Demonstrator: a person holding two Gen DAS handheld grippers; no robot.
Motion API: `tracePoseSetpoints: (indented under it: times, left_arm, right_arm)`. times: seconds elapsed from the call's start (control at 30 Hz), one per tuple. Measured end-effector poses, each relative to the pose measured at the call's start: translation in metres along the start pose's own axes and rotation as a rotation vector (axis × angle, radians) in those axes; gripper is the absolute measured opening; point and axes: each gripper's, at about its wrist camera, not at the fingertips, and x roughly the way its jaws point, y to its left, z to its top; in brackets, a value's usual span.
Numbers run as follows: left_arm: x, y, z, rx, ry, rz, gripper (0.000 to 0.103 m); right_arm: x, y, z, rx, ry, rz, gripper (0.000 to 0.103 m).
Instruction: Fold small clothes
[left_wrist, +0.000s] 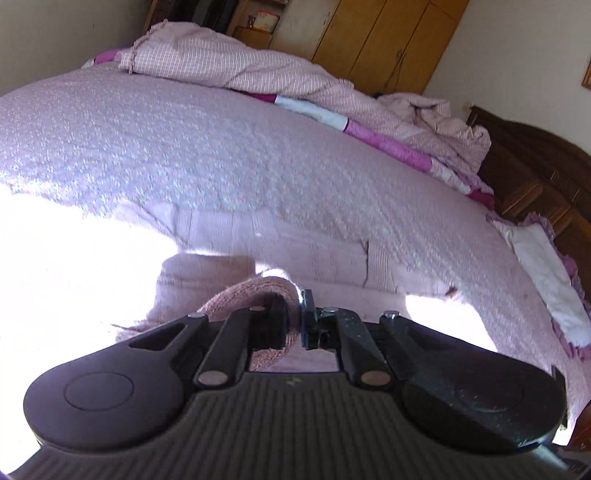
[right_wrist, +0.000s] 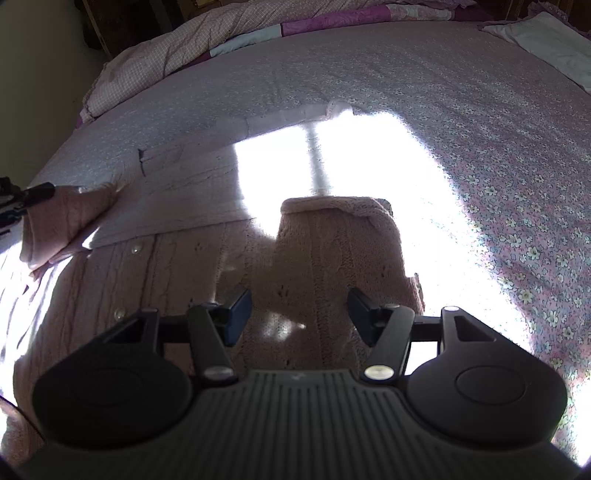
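Pink knitted cardigan (right_wrist: 177, 266) is lying spread across the floral bedsheet (right_wrist: 517, 206), its button row facing up and a bright patch of sunlight falling over its middle. One sleeve (right_wrist: 340, 254) is lying folded over the cardigan's body, its cuff end pointing toward the far side of the bedsheet. The right gripper (right_wrist: 299, 314) is hovering just above that sleeve with its jaws standing wide apart, nothing between them. At the cardigan's other side, the left gripper (left_wrist: 295, 317) is pinching a bunched edge of the pink knit, its jaws pressed together on the fabric, which is curling up in a loop over the fingers; in the right wrist view that gripper (right_wrist: 22, 201) is showing at the edge, lifting a corner of the knit off the bedsheet. Beyond the cardigan, a crumpled checked quilt (left_wrist: 229, 62) is lying along the bedsheet's far edge, with a wooden wardrobe (left_wrist: 388, 40) behind it.
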Motion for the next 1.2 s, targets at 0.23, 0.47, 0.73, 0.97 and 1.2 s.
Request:
tracePoseSetpoints:
  times: [0.23, 0.47, 0.73, 0.97, 1.2]
  left_arm:
    - [0.029, 0.016, -0.023, 0.015, 0.142, 0.09, 0.023]
    - [-0.001, 0.028, -0.028, 0.039, 0.145, 0.129, 0.057]
    - [-0.034, 0.064, -0.038, -0.022, 0.167, 0.217, 0.058]
    - [-0.041, 0.087, -0.047, -0.051, 0.169, 0.229, 0.059]
    - [-0.035, 0.082, -0.049, -0.012, 0.19, 0.251, 0.059]
  right_arm:
    - [-0.001, 0.003, 0.003, -0.023, 0.004, 0.01, 0.06]
    - [0.003, 0.034, 0.022, -0.089, 0.009, 0.093, 0.06]
    - [0.034, 0.102, 0.052, -0.178, 0.072, 0.268, 0.06]
    - [0.083, 0.156, 0.074, -0.19, 0.131, 0.36, 0.06]
    - [0.115, 0.192, 0.077, -0.239, 0.201, 0.336, 0.061]
